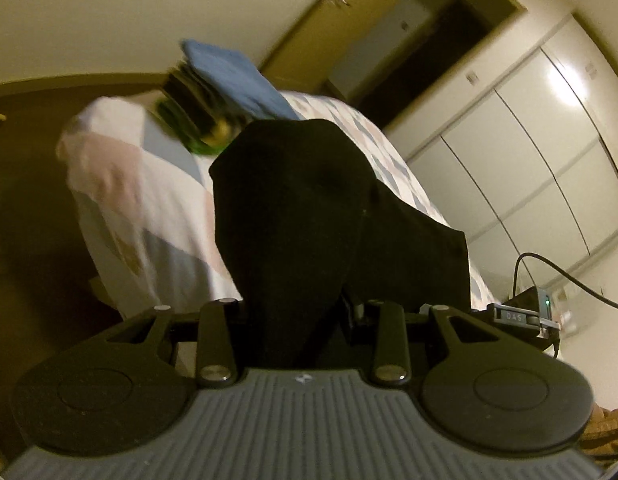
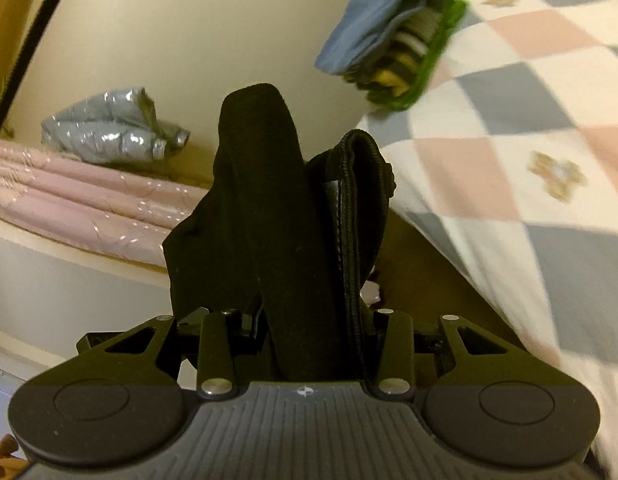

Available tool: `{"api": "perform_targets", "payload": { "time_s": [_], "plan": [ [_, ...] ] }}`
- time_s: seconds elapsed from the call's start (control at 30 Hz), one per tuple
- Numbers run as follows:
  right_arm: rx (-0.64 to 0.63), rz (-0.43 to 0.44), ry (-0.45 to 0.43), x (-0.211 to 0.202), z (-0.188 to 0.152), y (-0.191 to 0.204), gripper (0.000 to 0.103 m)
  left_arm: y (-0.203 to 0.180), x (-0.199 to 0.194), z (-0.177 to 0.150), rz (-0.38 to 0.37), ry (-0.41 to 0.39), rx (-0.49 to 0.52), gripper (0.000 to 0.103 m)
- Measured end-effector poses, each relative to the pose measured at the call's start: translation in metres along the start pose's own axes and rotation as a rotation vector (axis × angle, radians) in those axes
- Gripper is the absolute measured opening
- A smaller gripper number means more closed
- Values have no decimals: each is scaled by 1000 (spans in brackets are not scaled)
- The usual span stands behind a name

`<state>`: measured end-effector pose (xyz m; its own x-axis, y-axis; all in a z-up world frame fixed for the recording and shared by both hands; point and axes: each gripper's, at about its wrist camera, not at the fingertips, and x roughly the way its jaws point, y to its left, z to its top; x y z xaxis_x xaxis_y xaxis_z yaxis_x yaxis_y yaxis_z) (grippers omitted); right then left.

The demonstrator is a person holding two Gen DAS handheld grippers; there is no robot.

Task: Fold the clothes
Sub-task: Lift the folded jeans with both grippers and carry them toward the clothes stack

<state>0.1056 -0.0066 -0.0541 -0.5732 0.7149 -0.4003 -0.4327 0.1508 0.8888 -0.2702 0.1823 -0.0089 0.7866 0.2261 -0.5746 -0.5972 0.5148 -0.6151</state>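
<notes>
Black garment [image 1: 309,208] — pinched in left gripper [image 1: 297,320] and right gripper [image 2: 309,320], both clenched on cloth, lifted off quilted bed [image 2: 509,160]. Long axis spanning between grippers; folded stack [image 2: 393,48] beyond, on bed — neither gripper evidently nearer.

black tongs [image 1: 297,320], ribbed grey base, silver screws (round side discs).

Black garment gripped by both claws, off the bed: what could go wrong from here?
1. The black fabric garment bunches thickly in the left claw and right claw, hiding its edges, so it may go down uneven.
2. The folded stack topped by a blue cloth sits near the edge of the checked bedspread; a swinging garment could knock it.
3. Both views are motion-blurred, so placement may be imprecise.
</notes>
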Motion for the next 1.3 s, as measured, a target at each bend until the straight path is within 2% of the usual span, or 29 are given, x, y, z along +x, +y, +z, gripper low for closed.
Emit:
{"api": "perform_targets", "payload": {
  "time_s": [0.17, 0.37, 0.5, 0.6, 0.8, 0.97, 1.2, 1.3],
  "plan": [
    [-21, 1, 38, 73, 60, 18, 39, 52, 4, 68, 24, -37, -26, 32],
    [-17, 17, 54, 160, 137, 45, 39, 104, 19, 170, 39, -40, -23, 32],
    [-9, 17, 33, 202, 181, 60, 39, 137, 39, 238, 20, -26, -8, 31],
    [17, -1, -16, 220, 201, 64, 39, 156, 61, 284, -5, 9, 14, 32],
    [88, -50, -162, 257, 223, 62, 39, 203, 122, 376, -108, 126, 102, 32],
    [194, -100, -358, 306, 227, 65, 39, 234, 173, 453, -220, 268, 217, 32],
    [398, -171, -654, 364, 193, 98, 39, 251, 248, 553, -385, 518, 413, 31],
    [471, -200, -776, 373, 180, 111, 39, 236, 283, 575, -460, 610, 490, 32]
  ]
}}
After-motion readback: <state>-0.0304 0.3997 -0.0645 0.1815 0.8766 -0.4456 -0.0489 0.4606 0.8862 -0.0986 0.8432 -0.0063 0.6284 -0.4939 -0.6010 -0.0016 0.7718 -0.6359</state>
